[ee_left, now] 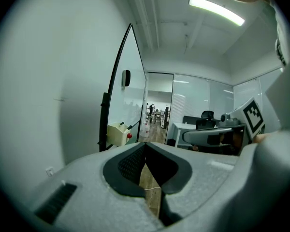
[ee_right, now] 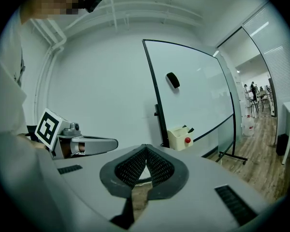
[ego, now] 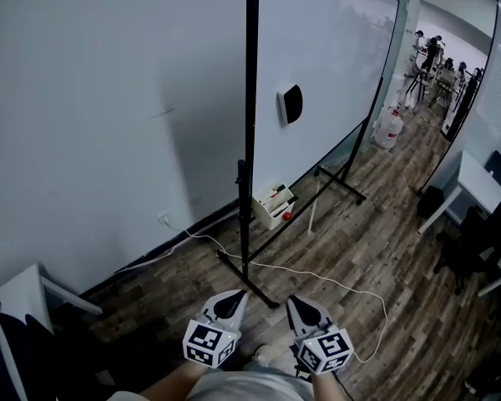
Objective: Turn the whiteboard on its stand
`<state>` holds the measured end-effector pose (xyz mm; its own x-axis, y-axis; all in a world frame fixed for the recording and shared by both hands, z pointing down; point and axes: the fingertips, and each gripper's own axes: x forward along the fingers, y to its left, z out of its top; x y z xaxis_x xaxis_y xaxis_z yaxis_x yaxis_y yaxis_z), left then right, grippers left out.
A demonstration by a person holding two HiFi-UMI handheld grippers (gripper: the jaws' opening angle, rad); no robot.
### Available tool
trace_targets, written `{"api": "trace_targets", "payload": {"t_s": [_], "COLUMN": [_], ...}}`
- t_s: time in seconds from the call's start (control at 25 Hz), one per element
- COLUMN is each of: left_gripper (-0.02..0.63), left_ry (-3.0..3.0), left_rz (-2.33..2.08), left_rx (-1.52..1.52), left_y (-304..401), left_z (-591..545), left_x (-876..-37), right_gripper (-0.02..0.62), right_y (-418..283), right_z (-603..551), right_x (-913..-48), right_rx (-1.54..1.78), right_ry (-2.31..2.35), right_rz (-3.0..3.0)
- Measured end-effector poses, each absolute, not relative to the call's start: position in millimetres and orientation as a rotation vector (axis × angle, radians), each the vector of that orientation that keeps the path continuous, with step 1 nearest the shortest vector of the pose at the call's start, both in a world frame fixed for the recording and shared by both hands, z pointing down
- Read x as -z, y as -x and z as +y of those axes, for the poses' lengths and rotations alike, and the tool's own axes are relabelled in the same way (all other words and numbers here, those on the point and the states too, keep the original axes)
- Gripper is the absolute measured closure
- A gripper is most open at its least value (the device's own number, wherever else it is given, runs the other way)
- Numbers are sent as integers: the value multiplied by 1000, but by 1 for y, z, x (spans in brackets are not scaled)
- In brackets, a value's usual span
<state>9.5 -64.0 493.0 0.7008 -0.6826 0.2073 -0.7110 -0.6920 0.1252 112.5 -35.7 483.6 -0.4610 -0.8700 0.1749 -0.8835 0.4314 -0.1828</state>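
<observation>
A large whiteboard (ego: 326, 82) in a black frame stands on a floor stand (ego: 249, 224) ahead of me, seen almost edge-on, with its near post at the middle of the head view. A black eraser (ego: 290, 104) sticks to its face, and a cream marker box (ego: 273, 203) hangs low on the frame. My left gripper (ego: 233, 304) and right gripper (ego: 305, 311) hover side by side near my body, well short of the stand. Both are shut with nothing between the jaws. The board (ee_right: 198, 95) and its near post (ee_left: 113, 86) show in each gripper view.
A white cable (ego: 317, 278) trails across the wooden floor by the stand's foot. A white wall is at the left, a white desk (ego: 476, 182) with dark chairs at the right, a white table (ego: 21, 295) at the lower left. Water jugs (ego: 388, 128) and people are far down the room.
</observation>
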Motion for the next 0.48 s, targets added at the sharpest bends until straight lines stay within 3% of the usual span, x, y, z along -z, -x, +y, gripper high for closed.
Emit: {"api": "trace_targets", "payload": {"t_s": [0.48], "left_gripper": [595], "left_ry": [-2697], "left_rz": [-1169], "left_rx": [-213], "left_y": [-30], "left_z": [-102], "left_x": [-489], "right_gripper": [589], "right_y": [-144], "right_z": [-76], "right_x": [-491], "right_rx": [-431], "right_ry": [-1580], "right_rz": [-2606]}}
